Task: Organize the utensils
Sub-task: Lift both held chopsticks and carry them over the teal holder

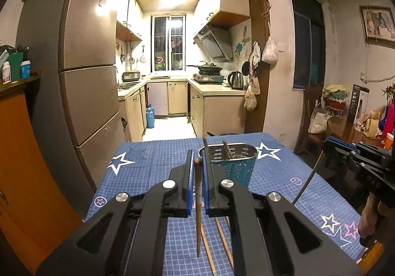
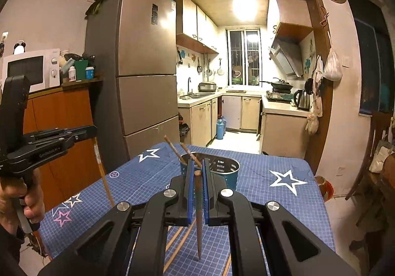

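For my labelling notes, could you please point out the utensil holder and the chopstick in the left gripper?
utensil holder (image 1: pixel 237 165): left wrist view, on its teal perforated wall.
chopstick (image 1: pixel 198 202): left wrist view, mid-shaft between the left gripper's blue pads.

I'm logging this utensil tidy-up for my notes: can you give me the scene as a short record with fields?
Surface: table under blue star-patterned cloth
Container: teal perforated metal utensil holder, upright, two chopsticks inside
Left tool: shut on a brown wooden chopstick, tip hanging down
Right tool: shut on a dark wooden chopstick, tip hanging down
Loose: wooden chopsticks on cloth
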### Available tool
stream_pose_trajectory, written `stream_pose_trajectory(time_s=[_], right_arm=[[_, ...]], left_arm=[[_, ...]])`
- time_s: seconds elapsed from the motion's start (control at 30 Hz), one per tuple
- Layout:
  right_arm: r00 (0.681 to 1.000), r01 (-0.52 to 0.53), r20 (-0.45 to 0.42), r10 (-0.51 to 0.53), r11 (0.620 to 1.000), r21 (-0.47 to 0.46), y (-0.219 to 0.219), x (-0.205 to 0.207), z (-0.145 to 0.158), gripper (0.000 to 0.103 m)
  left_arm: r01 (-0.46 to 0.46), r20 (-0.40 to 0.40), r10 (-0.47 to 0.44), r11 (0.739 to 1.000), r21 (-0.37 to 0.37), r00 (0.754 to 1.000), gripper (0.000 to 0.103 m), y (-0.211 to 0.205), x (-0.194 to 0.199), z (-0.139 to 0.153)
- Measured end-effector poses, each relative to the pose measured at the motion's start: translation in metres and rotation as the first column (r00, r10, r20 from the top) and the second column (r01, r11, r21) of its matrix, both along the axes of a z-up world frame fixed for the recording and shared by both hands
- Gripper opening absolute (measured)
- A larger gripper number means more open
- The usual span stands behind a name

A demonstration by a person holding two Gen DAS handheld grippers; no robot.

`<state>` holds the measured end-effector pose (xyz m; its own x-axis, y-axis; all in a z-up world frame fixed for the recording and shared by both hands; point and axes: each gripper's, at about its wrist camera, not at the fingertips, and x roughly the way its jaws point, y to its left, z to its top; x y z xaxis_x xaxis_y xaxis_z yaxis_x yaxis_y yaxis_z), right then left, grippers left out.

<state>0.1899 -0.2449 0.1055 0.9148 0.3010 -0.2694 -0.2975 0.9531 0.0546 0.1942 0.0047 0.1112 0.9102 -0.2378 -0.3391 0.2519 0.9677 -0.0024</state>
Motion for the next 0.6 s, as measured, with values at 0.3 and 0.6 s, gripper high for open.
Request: stream_pose_trajectory(time_s=[0.3, 0.6], right_arm=[[0.998, 0.030, 0.049, -0.031, 0.999, 0.011, -0.016, 0.014, 0.043, 0.008], [0.997, 0.050, 0.066, -0.050, 0.999, 0.014, -0.027, 0.051, 0.095, 0.008]], left_arm=[[0.007, 0.044, -0.007, 1.000, -0.005, 0.999, 0.005, -0.010, 0.017, 0.040], [0.001, 0.084, 0.000, 1.000, -0.005, 0.996, 0.005, -0.018, 0.043, 0.088]])
